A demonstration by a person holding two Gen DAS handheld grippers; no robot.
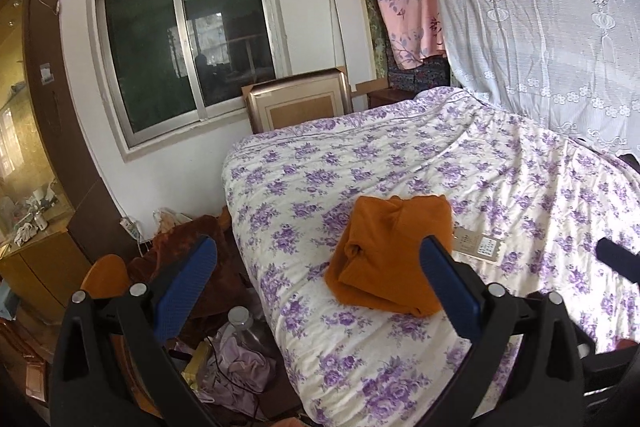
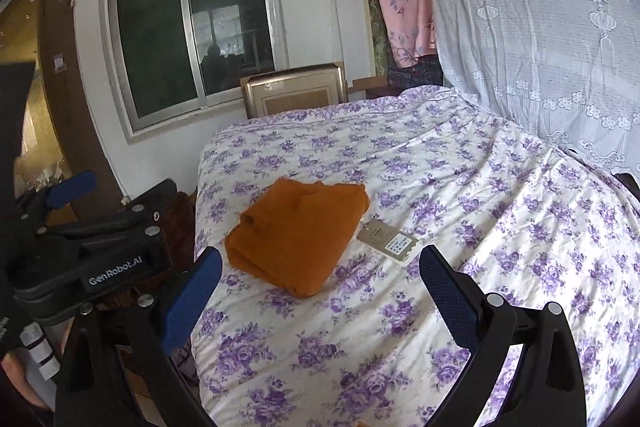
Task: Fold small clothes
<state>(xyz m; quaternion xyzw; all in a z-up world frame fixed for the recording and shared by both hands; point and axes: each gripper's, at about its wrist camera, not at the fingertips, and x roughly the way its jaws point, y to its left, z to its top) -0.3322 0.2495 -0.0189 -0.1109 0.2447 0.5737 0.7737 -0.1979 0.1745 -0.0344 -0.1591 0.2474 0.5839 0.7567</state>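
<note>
A folded orange garment (image 1: 390, 253) lies on the floral bedspread (image 1: 520, 179) near the bed's left edge, with a paper tag (image 1: 478, 245) beside it on the right. It also shows in the right wrist view (image 2: 298, 237), with its tag (image 2: 390, 241). My left gripper (image 1: 316, 287) is open and empty, held above the bed edge just short of the garment. My right gripper (image 2: 320, 291) is open and empty, above the bedspread (image 2: 480, 187) in front of the garment. The left gripper's body (image 2: 92, 247) shows at the left of the right wrist view.
A window (image 1: 184, 43) is in the far wall, a framed panel (image 1: 298, 105) leans behind the bed. A lace curtain (image 1: 540, 27) hangs on the right. A wooden cabinet (image 1: 36, 131) stands left. Clothes and a bottle (image 1: 240, 323) clutter the floor beside the bed.
</note>
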